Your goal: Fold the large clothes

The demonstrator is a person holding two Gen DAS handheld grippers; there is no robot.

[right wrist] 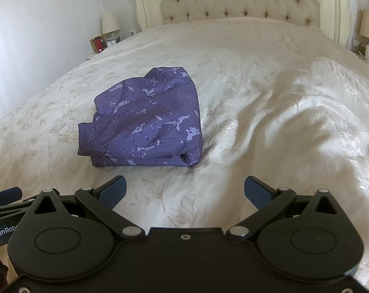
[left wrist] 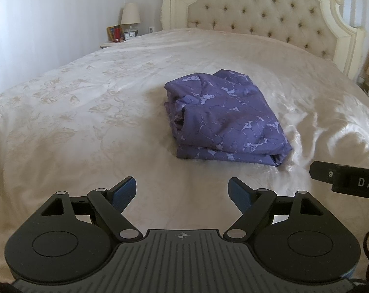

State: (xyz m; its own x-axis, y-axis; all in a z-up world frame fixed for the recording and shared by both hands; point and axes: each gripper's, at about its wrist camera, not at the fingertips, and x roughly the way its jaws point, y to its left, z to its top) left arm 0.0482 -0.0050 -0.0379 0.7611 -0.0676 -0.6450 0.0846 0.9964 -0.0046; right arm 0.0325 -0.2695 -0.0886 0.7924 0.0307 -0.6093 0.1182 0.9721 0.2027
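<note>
Both hand-held tools hovered empty above the cream floral bedspread (right wrist: 233,48): the left gripper (left wrist: 182,191) and the right gripper (right wrist: 185,190) each with jaws spread wide. The purple, pale-patterned garment (right wrist: 145,122) lay in a loosely folded bundle near mid-bed, just ahead of both, touched by neither. Judged nearly finished, any tidying would best pinch the near doubled edge (left wrist: 223,155) and flatten the puffed top. Rumpled bedding (right wrist: 306,112) to the right could snag; bedside lamps (left wrist: 130,14) stood well apart.
</note>
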